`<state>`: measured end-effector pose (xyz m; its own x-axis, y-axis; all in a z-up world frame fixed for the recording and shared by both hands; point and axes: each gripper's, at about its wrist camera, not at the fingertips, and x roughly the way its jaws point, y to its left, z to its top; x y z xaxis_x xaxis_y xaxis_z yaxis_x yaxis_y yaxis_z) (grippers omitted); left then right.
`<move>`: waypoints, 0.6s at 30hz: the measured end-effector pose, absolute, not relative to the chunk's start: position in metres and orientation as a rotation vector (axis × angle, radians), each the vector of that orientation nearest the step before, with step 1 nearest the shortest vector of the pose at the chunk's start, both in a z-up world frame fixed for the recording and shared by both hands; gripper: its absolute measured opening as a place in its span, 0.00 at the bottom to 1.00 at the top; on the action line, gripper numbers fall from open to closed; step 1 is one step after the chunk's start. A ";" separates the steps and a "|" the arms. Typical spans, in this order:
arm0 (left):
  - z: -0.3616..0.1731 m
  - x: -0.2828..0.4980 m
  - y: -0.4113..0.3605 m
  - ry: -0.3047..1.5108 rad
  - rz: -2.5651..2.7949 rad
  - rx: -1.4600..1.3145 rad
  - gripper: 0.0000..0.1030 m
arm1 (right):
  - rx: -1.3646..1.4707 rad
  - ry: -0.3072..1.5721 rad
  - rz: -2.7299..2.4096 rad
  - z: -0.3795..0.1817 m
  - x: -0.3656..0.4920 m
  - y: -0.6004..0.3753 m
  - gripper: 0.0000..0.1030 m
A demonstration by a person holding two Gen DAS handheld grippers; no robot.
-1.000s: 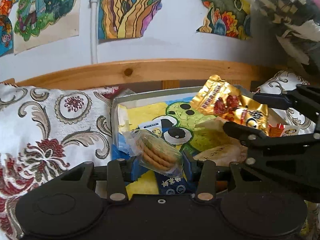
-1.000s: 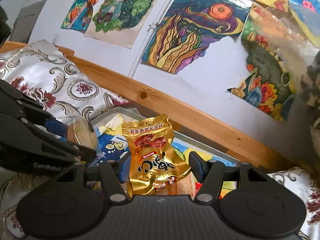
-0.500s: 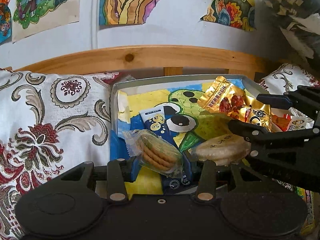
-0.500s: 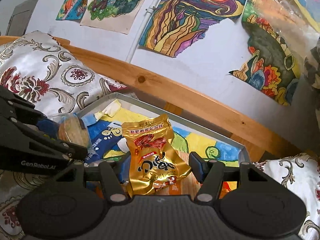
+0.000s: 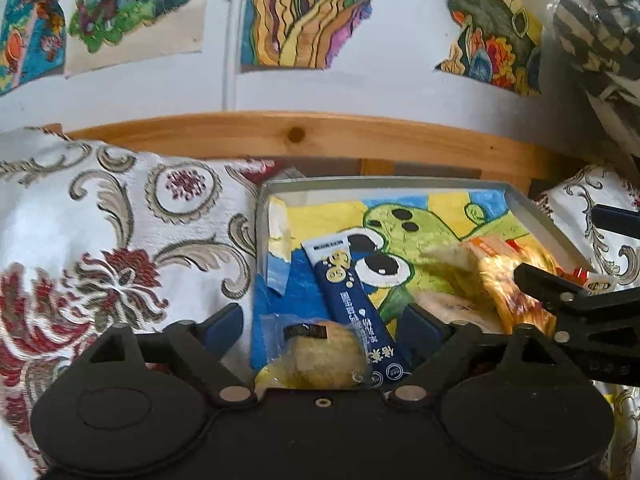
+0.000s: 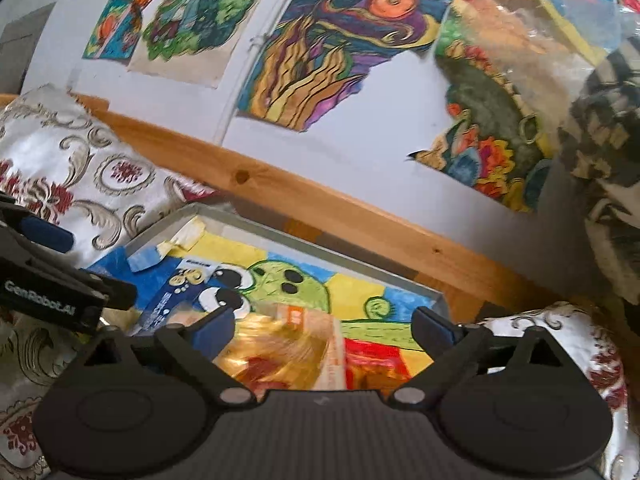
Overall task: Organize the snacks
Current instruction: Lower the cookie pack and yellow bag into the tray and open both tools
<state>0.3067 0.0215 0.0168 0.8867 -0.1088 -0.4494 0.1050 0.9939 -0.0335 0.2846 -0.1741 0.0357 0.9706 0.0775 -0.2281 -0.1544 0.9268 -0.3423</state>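
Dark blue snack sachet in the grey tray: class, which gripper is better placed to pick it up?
Left. The dark blue snack sachet lies ahead of the open left gripper, partly between its fingers. The open right gripper straddles a gold foil packet, with the sachet off to its side.
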 end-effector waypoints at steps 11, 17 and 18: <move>0.037 0.268 0.022 0.413 -0.076 -0.017 0.99 | -0.314 0.172 0.062 0.053 0.251 -0.200 1.00; 0.044 0.244 0.019 0.403 -0.080 -0.028 0.99 | -0.268 0.147 0.060 0.064 0.223 -0.215 1.00; 0.045 0.240 0.018 0.402 -0.079 -0.024 0.99 | -0.265 0.144 0.060 0.066 0.218 -0.216 1.00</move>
